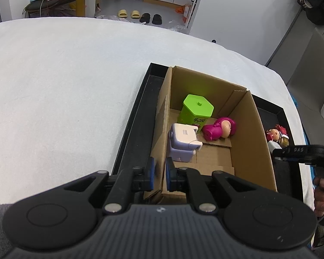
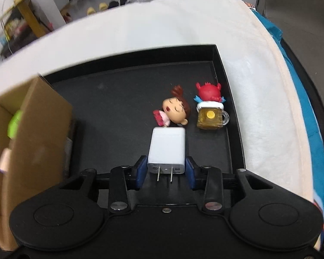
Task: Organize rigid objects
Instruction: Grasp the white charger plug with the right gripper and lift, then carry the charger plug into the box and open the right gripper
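A white cloth-covered table (image 1: 64, 82) carries a shallow black tray (image 2: 231, 99) lying flat upon the cloth.

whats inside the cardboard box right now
Inside the cardboard box: a green hexagonal tin, a pink figure lying down and a white adapter. The near wall hides the closest floor.

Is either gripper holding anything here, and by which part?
The right gripper holds the white charger by its sides at the pronged end. The left gripper pinches the cardboard box wall.

Green tin (image 1: 195, 111), magenta figure (image 1: 219, 128), white charger (image 2: 167, 149).
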